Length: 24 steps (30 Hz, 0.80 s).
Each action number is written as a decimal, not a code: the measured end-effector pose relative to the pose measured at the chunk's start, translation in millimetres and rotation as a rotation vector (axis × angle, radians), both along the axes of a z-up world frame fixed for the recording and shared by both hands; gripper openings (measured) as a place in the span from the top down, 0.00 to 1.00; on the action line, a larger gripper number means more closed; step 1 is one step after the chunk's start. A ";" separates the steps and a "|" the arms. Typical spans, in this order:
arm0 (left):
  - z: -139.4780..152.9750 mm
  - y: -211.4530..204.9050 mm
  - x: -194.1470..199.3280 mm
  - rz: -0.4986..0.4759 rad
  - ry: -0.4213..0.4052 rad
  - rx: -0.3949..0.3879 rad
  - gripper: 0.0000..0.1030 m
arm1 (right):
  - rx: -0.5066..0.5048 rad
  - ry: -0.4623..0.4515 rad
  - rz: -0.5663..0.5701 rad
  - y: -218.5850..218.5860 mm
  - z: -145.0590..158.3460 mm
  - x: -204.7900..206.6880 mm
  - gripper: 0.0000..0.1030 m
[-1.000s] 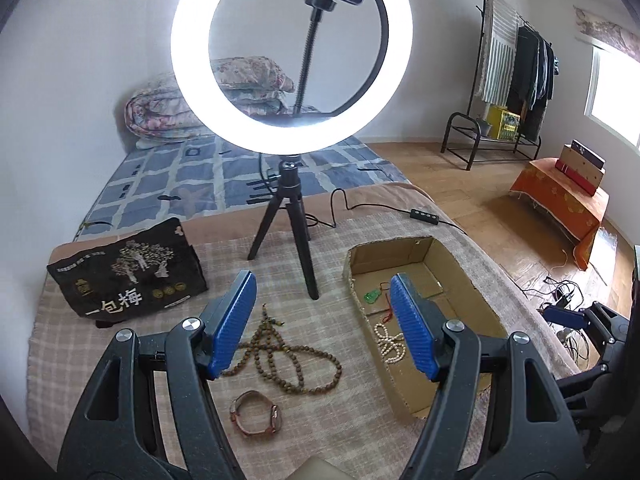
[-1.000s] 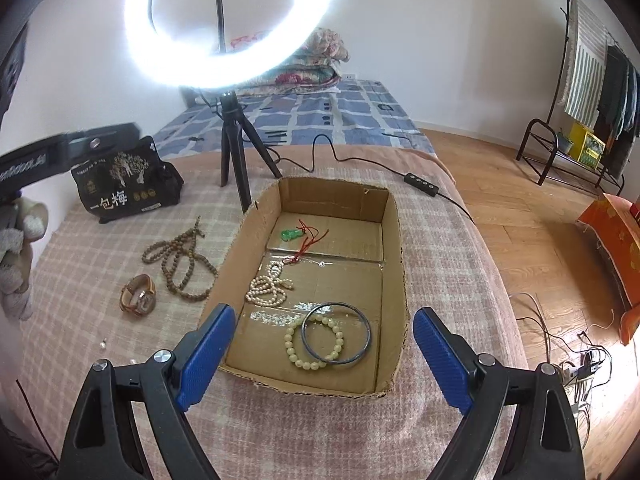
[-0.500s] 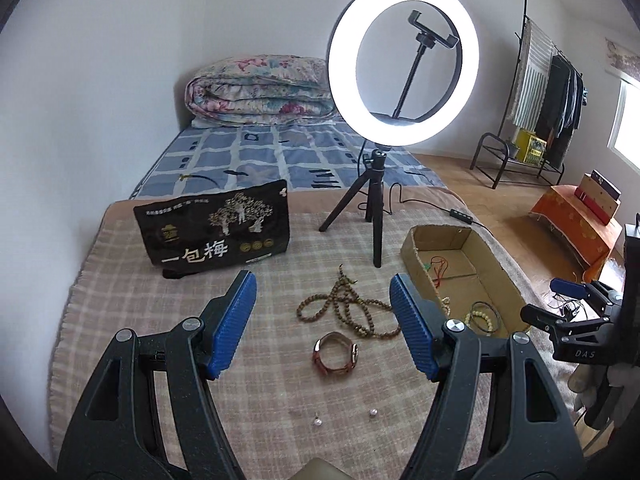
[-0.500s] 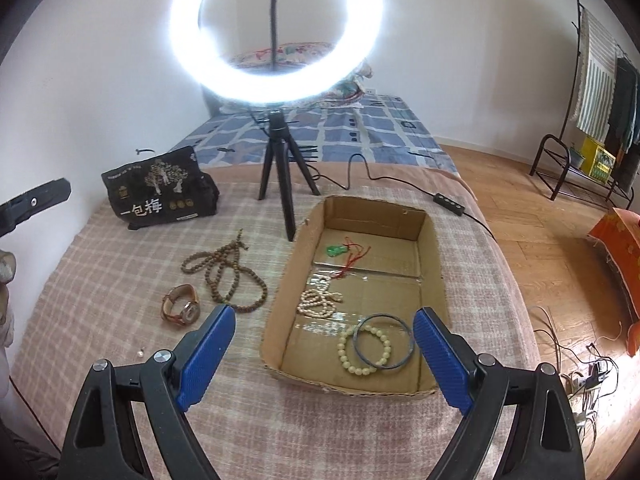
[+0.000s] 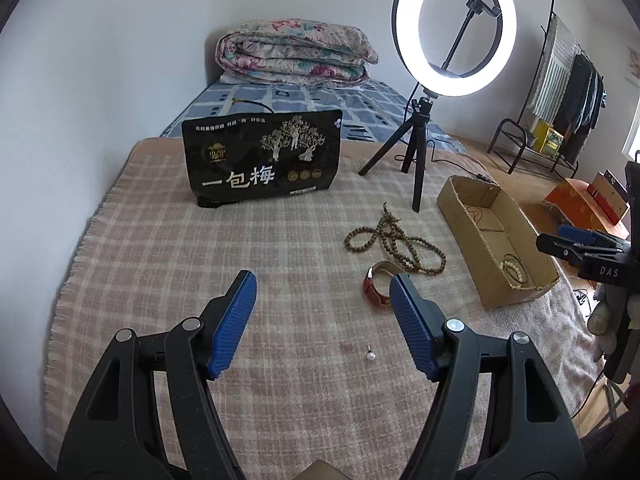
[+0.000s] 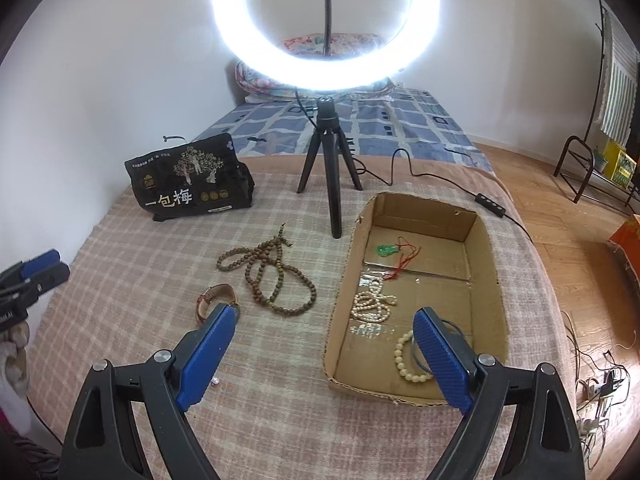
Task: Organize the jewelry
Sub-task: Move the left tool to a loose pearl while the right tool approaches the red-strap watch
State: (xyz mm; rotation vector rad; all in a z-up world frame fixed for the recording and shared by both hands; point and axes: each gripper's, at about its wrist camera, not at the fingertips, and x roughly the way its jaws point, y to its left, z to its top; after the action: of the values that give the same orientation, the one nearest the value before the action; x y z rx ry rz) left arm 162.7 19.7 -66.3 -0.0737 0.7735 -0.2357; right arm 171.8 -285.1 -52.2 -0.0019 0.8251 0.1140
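Counts: one cardboard box point(image 6: 486, 264), one brown bead necklace point(image 6: 267, 276), one wristwatch point(image 6: 212, 300), one black pouch point(image 5: 262, 162), one ring light point(image 5: 454, 28) on a three-legged stand.
Loose pearls: one small pearl stud point(image 5: 371, 356) on the plaid blanket point(image 5: 168, 248) in the left wrist view; a pale bead shows at the left pad in the right wrist view — whether it is the same one, I cannot tell.
Writing: the pouch reads "一包梅" in large pale characters; smaller print above is too fine to read. "DAS" is printed on the right gripper's body as the left camera sees it.
Box contents: five pieces — a green pendant point(image 6: 386, 250) on red cord at 12 o'clock, a white pearl strand point(image 6: 374, 304) mid-box, a cream bead bracelet point(image 6: 406, 360) and a dark bangle point(image 6: 458, 330) at 6 o'clock, partly behind a blue pad.
Outside the box: necklace and watch lie at the box's 9 o'clock, watch nearest the camera.
Left gripper point(image 5: 323, 320): jaws apart, nothing between them; the stud lies below.
Right gripper point(image 6: 326, 356): spread wide, empty, straddling the box's near left corner.
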 end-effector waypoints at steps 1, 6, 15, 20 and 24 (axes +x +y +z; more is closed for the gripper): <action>-2.5 0.5 -1.2 -0.002 0.003 0.000 0.31 | 0.006 0.004 0.002 1.5 -1.3 1.4 0.11; -23.0 -2.0 -11.1 -0.029 0.019 0.012 0.31 | 0.030 0.019 0.011 10.5 -9.3 8.3 0.11; -55.7 -18.2 -17.0 -0.101 0.073 0.023 0.38 | 0.061 0.064 0.070 39.6 -29.9 25.6 0.11; -75.2 -35.5 -18.5 -0.161 0.107 0.044 0.49 | 0.068 0.112 0.108 60.5 -43.3 38.9 0.12; -87.5 -47.3 -20.0 -0.203 0.119 0.061 0.57 | 0.081 0.171 0.136 73.6 -56.5 52.5 0.23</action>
State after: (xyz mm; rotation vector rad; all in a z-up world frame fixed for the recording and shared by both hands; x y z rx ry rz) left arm 142.7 -27.6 -153.8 0.0491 0.9069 -0.4028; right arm 224.3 -211.5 -108.7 0.0283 0.9907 0.2783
